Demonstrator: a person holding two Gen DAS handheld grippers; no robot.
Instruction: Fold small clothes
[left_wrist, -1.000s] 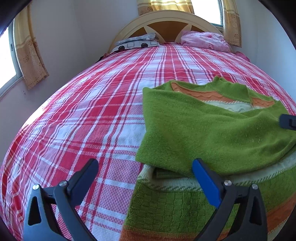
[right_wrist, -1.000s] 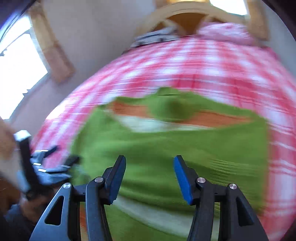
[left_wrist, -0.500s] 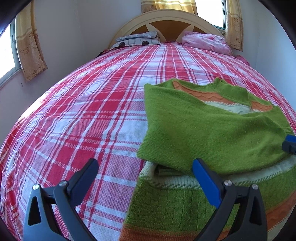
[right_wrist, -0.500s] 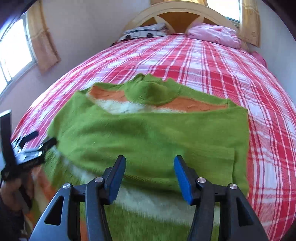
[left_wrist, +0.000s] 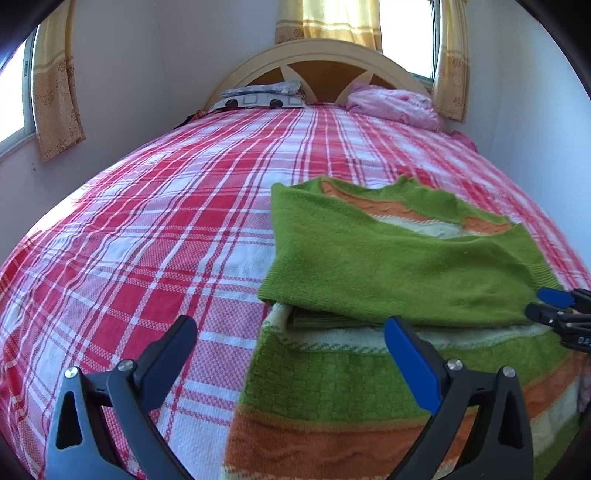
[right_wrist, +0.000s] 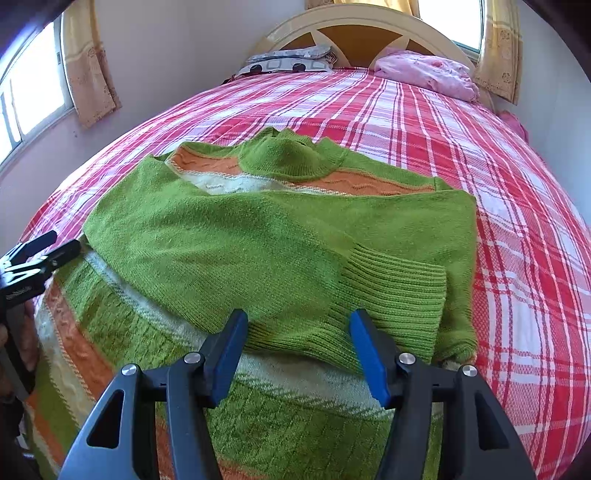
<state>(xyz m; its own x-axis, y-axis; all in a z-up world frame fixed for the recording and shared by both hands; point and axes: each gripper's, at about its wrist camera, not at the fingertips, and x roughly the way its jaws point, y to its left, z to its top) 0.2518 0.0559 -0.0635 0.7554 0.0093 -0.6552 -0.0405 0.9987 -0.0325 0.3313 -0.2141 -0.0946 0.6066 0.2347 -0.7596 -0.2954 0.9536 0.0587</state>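
Observation:
A small green sweater with orange and white stripes lies flat on the plaid bed, its sleeves folded across the chest; it also shows in the right wrist view. My left gripper is open and empty, low over the sweater's left hem edge. My right gripper is open and empty, just above the ribbed cuff of the folded sleeve. Each gripper shows at the edge of the other's view, the right one and the left one.
The red and white plaid bedspread covers the bed. A patterned pillow and a pink bundle lie by the headboard. Walls and curtained windows close in on both sides.
The right gripper has dropped lower and closer to the sleeve cuff. The left gripper has tilted up slightly. The sweater has not moved.

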